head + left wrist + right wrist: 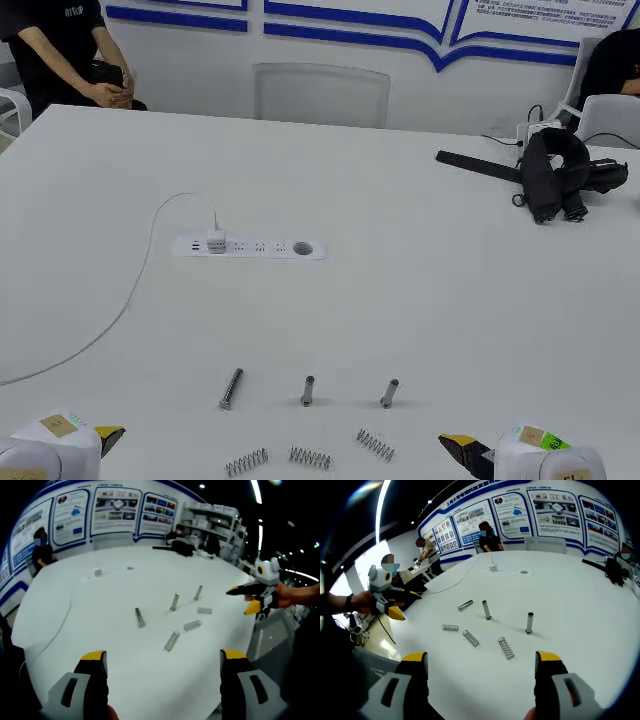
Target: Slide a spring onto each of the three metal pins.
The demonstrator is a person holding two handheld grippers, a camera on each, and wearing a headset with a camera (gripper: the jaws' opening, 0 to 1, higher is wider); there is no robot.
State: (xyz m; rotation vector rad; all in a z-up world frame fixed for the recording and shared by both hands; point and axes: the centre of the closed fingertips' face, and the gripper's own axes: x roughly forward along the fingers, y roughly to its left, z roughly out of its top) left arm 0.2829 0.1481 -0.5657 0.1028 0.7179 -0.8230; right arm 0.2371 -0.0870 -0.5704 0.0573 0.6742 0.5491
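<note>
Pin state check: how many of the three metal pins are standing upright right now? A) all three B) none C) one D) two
D: in the head view the middle pin and the right pin stand upright, while the left pin lies on its side.

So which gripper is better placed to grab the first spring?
Right. The right gripper, open, has the nearest spring lying just ahead of its fingers, near an upright pin; the left gripper looks farther from its closest spring.
</note>
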